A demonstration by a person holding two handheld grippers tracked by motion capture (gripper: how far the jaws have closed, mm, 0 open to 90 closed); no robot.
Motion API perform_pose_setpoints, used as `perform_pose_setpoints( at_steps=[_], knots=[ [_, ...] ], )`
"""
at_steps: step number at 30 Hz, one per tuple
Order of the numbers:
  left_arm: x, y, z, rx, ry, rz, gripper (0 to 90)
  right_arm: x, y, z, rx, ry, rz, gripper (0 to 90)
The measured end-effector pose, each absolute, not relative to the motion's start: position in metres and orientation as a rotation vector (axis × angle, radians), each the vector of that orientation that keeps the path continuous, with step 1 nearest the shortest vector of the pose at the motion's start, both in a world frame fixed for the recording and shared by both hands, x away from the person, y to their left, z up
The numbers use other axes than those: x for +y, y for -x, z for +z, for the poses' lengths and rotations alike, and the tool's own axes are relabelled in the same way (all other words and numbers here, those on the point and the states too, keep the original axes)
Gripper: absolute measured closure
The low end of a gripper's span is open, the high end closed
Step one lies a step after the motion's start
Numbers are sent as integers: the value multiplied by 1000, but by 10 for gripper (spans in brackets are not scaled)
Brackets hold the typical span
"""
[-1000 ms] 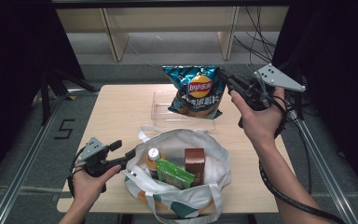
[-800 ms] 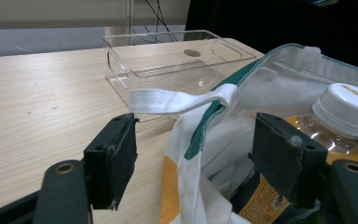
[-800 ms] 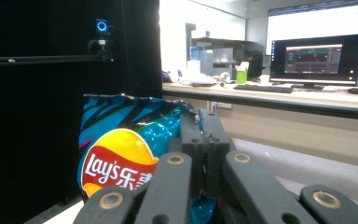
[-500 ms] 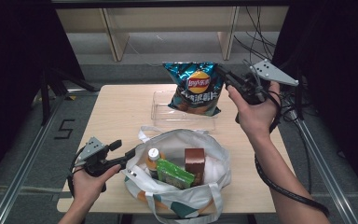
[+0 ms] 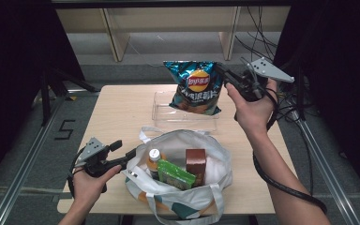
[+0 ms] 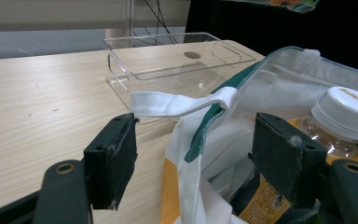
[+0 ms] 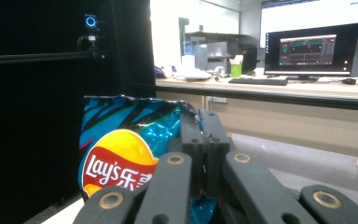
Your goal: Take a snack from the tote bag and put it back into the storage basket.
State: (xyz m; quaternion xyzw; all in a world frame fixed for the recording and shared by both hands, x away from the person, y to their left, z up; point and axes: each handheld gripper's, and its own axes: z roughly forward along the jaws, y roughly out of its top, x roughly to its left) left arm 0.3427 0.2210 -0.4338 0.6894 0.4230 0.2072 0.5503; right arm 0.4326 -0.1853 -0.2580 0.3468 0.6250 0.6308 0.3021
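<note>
High view: right gripper [image 5: 225, 75] clamped on top corner of Lay's chip bag [image 5: 195, 87], hanging above clear plastic tray [image 5: 161, 105] on table [image 5: 117, 117]. Left gripper [image 5: 130, 151] at rim of white tote bag [image 5: 215, 159], holding bottle [image 5: 154, 157], green pack [image 5: 174, 172], brown box [image 5: 196, 163].

Left gripper view: jaws spread, tote rim and strap [image 6: 177, 103] between, not pinched.

Right gripper view: jaws pressed together on bag's edge.

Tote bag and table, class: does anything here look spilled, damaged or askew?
Nothing looks spilled or damaged. The tote bag slumps open, its rim between the open left tongs, with bottle and boxes upright inside. The chip bag hangs intact from the right tongs above the empty clear tray.
</note>
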Motion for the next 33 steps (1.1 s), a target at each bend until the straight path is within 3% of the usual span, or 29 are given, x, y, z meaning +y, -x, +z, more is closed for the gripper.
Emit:
perform_pose_setpoints(
  at_steps=[33],
  knots=[
    [220,-341,-432,998,-1627,501,307,-181,-462,-270,1651,-1006,1656,900]
  ],
)
